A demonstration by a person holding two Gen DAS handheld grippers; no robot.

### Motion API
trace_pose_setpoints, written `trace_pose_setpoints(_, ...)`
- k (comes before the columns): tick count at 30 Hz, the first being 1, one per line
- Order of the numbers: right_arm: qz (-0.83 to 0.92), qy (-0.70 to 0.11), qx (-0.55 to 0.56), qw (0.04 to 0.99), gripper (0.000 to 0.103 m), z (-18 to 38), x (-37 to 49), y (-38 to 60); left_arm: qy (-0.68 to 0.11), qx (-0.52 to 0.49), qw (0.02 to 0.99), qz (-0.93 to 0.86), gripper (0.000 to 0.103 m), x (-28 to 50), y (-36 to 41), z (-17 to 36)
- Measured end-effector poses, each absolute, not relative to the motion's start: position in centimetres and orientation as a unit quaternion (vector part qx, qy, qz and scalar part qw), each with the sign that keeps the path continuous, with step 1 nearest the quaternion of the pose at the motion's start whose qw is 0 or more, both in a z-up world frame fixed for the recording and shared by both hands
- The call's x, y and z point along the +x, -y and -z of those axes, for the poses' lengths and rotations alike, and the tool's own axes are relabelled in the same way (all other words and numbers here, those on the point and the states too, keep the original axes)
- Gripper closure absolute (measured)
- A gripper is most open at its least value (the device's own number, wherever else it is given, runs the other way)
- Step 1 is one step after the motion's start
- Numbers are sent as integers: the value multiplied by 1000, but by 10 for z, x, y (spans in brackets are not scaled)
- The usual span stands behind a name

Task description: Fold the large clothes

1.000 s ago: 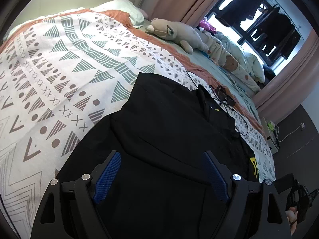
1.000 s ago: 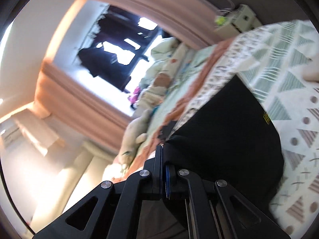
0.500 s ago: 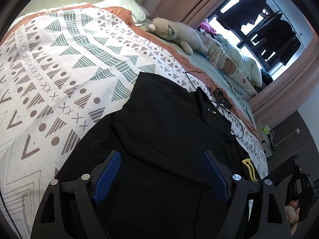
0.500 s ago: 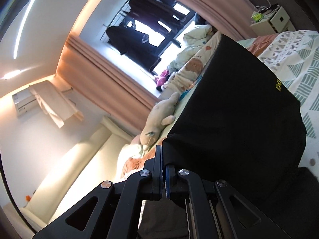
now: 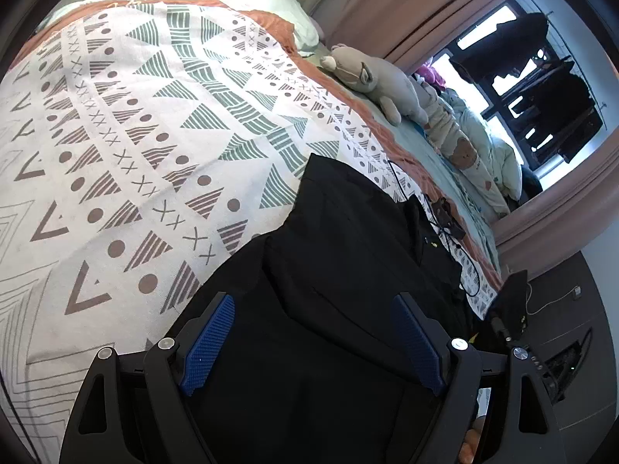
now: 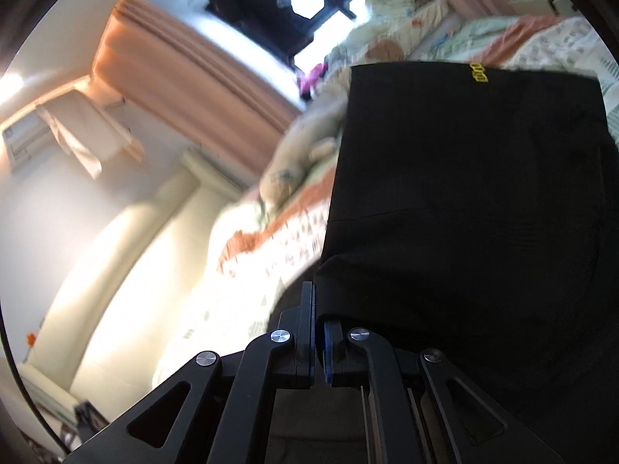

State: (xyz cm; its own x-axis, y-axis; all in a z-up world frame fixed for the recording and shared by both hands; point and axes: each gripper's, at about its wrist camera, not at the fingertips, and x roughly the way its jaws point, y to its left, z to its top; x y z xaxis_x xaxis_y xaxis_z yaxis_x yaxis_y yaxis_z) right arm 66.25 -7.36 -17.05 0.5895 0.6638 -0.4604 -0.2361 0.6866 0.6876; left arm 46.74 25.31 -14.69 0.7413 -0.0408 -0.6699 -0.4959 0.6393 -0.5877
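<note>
I see the black shirt (image 5: 348,270) lying flat on the patterned bedspread (image 5: 135,135), low in the middle of the frame. My right gripper (image 6: 318,321) pinches one lifted shirt edge tight. My left gripper (image 5: 313,340) is wide open above it.

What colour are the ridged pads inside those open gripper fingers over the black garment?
Blue. The left gripper's pads show best in the left wrist view.
</note>
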Motion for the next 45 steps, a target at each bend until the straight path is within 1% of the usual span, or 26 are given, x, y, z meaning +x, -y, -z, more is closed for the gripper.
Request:
trace_pose_setpoints(1, -272, -402, 277, 829, 81, 182, 666, 62, -333, -404, 841, -136, 19, 467, -254, 147)
trace_pose_setpoints(2, -279, -444, 264, 810, 69, 195, 670, 51, -332, -405, 841, -136, 19, 466, -254, 147)
trace_pose_setpoints(3, -278, -470, 259, 797, 49, 204, 671, 45, -333, -404, 841, -136, 19, 466, -253, 147)
trace_pose_setpoints(4, -270, -488, 265, 787, 46, 215, 668, 43, -333, -402, 842, -135, 19, 467, -252, 146)
trace_pose_setpoints(9, -236, -495, 285, 787, 44, 221, 649, 68, -331, -384, 853, -123, 19, 469, -244, 139)
trace_pose_setpoints(12, -198, -494, 306, 789, 44, 213, 636, 96, -329, -374, 860, -108, 19, 473, -236, 134)
trace_pose_setpoints(18, -129, -446, 353, 812, 44, 198, 595, 180, -336, -327, 878, -99, 19, 482, -212, 126)
trace_pose_setpoints(23, -90, -431, 383, 812, 44, 199, 596, 231, -330, -279, 897, -95, 19, 491, -183, 114)
trace_pose_setpoints(29, -61, -433, 410, 801, 44, 215, 611, 254, -360, -228, 902, -66, 19, 523, -143, 111)
trace_pose_setpoints(35, -47, -406, 465, 785, 44, 224, 615, 276, -371, -177, 911, -42, 19, 556, -108, 99)
trace_pose_setpoints(43, -35, -399, 498, 769, 45, 237, 614, 299, -412, -114, 904, 30, 19, 612, -34, 109)
trace_pose_setpoints(44, -35, -398, 505, 765, 45, 240, 615, 300, -415, -106, 903, 40, 19, 619, -24, 111)
trace_pose_setpoints(45, -37, -395, 512, 762, 48, 242, 616, 299, -419, -101, 901, 47, 19, 626, -16, 113)
